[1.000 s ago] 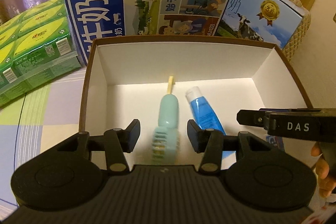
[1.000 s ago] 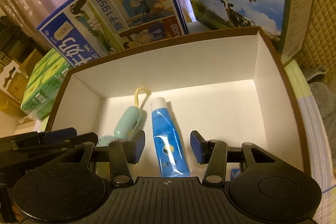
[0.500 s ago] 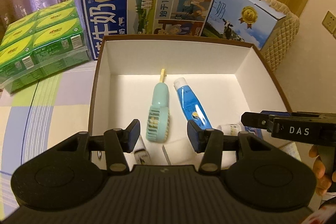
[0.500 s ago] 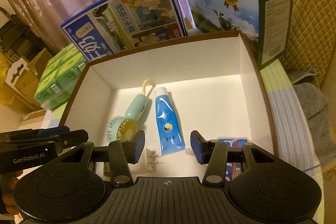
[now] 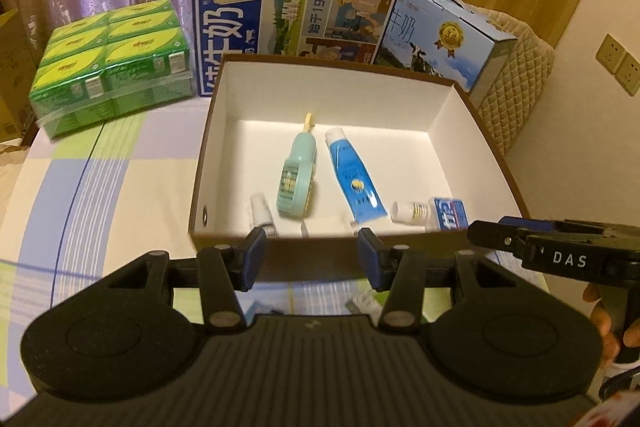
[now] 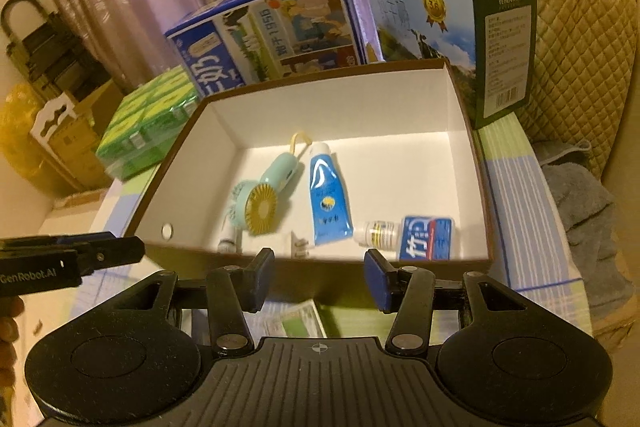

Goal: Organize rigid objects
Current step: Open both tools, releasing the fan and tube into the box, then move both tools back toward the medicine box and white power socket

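Both grippers, the left gripper (image 5: 310, 257) and the right gripper (image 6: 319, 277), were drawn back from the box (image 5: 202, 163), jaws apart and empty, so the next item should be approached slowly.

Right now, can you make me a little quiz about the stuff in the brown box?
1. True or false: the left gripper is holding the blue tube.
2. Which lies right beside the blue tube? A) mint hand fan B) green carton pack C) grey cloth
3. Fill in: the small white bottle lies inside the ____.

Key: 1. False, both grippers, the right gripper too, are open and empty. 2. A. 3. brown box.
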The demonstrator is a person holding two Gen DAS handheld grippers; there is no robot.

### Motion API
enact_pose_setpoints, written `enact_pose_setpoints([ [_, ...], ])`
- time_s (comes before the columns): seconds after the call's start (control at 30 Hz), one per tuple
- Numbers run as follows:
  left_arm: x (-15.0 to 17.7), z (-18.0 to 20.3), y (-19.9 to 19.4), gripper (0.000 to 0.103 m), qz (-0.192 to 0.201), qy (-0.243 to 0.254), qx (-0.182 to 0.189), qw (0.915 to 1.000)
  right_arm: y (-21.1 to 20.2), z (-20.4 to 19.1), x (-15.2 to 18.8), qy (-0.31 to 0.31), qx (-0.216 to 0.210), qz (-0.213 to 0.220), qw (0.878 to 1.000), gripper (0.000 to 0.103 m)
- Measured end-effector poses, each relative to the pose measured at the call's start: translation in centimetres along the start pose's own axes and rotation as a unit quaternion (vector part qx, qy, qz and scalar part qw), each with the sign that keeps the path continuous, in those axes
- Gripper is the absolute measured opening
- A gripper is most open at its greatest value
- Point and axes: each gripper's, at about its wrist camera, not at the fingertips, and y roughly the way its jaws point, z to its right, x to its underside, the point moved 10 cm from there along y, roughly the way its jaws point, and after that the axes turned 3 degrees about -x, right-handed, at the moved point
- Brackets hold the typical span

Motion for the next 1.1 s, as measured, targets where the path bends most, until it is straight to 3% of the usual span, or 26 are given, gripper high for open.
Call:
enact_pose_setpoints([
  [0.27, 4.4, -0.5, -2.0, 0.047, -0.012, -0.009, -0.010, 0.9998, -1.2, -0.7, 4.7, -0.037, 0.003, -0.018, 0.999, 0.055],
  [0.7, 10.9, 0.1, -2.9, 0.048, -0.040, -0.023, -0.010, 0.9989, -1.3, -0.3, 11.0, -0.039, -0.005, -0.069, 0.997, 0.057],
  [1.1, 12.5, 0.2, -0.8, 0.048, -0.055, -0.031, -0.020, 0.9978, -1.4, 1.3, 13.4, -0.023, 0.007, -0.093, 0.995, 0.058],
])
